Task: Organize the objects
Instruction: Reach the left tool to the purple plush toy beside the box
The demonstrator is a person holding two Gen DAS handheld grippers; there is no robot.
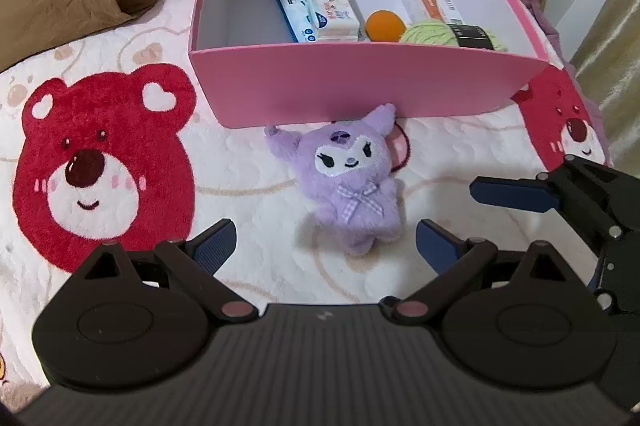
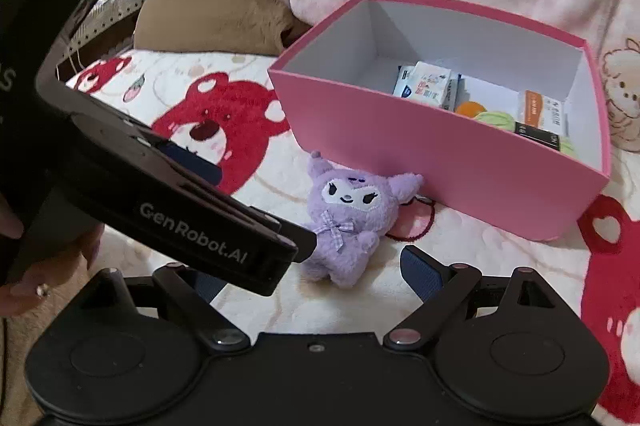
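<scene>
On the far left of your bed, a red bear face (image 1: 100, 162) printed on the fluffy cream blanket (image 1: 248, 178) marks bare ground; nothing to collect there. Your left gripper (image 1: 325, 246) hangs with jaws wide and nothing between them, angled down at the small purple plush doll with a gingham bow (image 1: 352, 186), which lies face-up on the blanket just in front of the tall pink cardboard box (image 1: 360, 82), one ear touching its near wall. Likely it's the last loose item. Inside the box, toward its right half, sit white wipe packets (image 1: 320, 10), an orange ball (image 1: 385, 25) and a pale green yarn ball (image 1: 430, 33), so the left half offers room. Your right gripper (image 2: 312, 276) also stands wide, empty, just right of the doll; judged, either could take it.
</scene>
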